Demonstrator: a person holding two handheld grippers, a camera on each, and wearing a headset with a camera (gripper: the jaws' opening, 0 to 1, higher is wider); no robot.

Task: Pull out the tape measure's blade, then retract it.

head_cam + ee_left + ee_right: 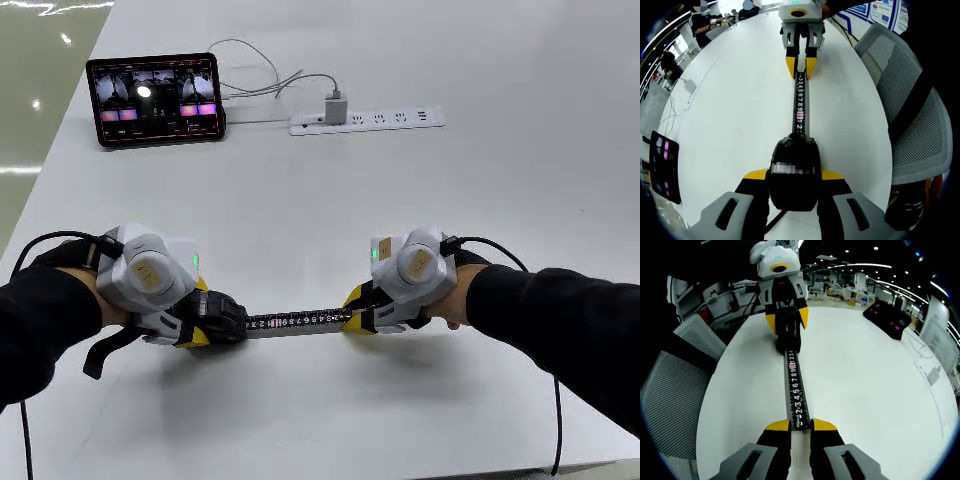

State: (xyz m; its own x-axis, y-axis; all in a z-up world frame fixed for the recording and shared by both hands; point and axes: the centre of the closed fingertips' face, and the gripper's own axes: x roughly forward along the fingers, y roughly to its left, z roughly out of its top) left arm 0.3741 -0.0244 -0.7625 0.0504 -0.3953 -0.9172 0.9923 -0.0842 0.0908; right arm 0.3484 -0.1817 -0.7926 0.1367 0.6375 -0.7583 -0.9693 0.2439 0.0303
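- My left tongs (794, 176) are closed around the black tape measure case (793, 160), which sits low over the white table (400, 200).
- My right tongs (800, 426) are narrow and pinch the free end of the blade (795, 385). A short length is drawn out between the two tongs.
- I judge the case to be hard, compact and easy to grip at its flanks. The blade looks thin, springy and smooth, so it is best held firmly at its very end, because it will want to snap back.
- Readable on the blade: numerals from 1 to about 12, with one marked in red. I can read no brand name.
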